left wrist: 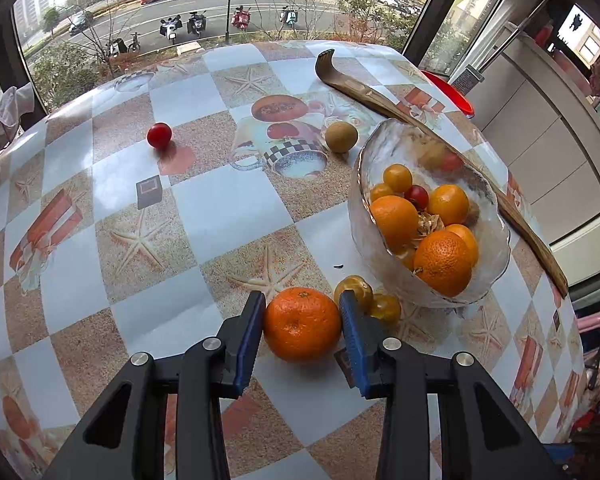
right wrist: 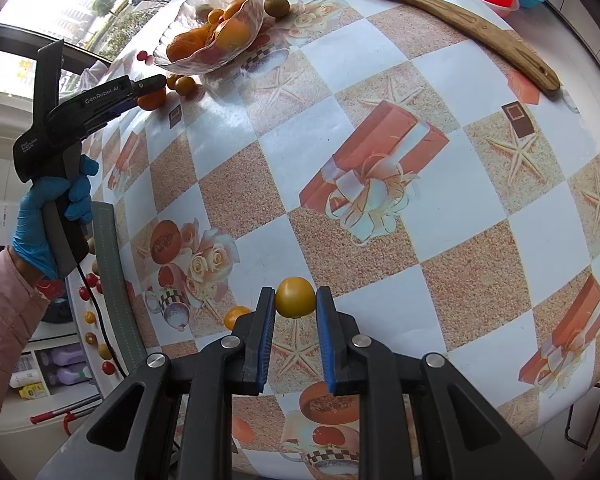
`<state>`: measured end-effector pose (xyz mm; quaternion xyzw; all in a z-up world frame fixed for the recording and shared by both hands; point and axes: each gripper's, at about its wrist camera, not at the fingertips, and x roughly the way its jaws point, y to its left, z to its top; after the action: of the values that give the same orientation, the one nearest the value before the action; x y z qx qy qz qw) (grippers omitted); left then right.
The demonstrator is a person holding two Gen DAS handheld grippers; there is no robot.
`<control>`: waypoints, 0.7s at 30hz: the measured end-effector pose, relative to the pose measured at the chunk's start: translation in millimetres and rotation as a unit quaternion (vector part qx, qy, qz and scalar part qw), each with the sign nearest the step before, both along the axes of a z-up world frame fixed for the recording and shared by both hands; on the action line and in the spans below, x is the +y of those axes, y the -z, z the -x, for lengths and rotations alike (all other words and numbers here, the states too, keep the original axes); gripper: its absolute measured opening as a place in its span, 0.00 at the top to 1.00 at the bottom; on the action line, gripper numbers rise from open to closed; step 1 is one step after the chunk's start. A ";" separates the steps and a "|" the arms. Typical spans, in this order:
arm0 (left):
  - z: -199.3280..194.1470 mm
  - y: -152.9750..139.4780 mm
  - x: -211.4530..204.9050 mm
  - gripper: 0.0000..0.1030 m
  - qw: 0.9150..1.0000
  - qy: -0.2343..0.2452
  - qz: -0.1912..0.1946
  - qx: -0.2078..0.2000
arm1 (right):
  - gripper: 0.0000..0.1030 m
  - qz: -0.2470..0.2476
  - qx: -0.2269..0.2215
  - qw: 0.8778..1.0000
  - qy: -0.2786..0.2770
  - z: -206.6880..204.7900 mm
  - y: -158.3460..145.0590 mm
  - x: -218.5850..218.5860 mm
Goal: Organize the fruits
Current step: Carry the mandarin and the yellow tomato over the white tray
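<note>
L gripper has its blue pads pressed on a round orange mandarin on the table just beside the clear glass fruit bowl, likely to load it, w/ R gripper pinching a small yellow tomato, presumably next in.

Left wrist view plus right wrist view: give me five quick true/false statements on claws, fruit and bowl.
1. The left claw has an orange mandarin between its pads. True.
2. The right claw is empty. False: it is shut on a yellow tomato.
3. The glass bowl already holds several fruits. True.
4. The red cherry tomato lies inside the bowl. False: it sits alone on the tablecloth, far from the bowl.
5. The long wooden stick lies in front of the bowl, near the left claw. False: it lies behind the bowl.
</note>
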<state>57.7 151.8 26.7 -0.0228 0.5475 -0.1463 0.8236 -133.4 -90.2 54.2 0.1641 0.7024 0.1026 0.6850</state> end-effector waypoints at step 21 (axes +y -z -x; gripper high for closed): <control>157.1 -63.1 34.9 0.61 0.993 -0.107 0.054 -0.009 | 0.78 -0.021 -0.039 0.995 -0.088 -14.4 -34.3 66.2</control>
<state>-99.4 186.7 89.8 -0.1245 0.5260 -0.0864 0.8369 -119.0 -24.0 88.5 0.1122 0.6844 0.1836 0.6966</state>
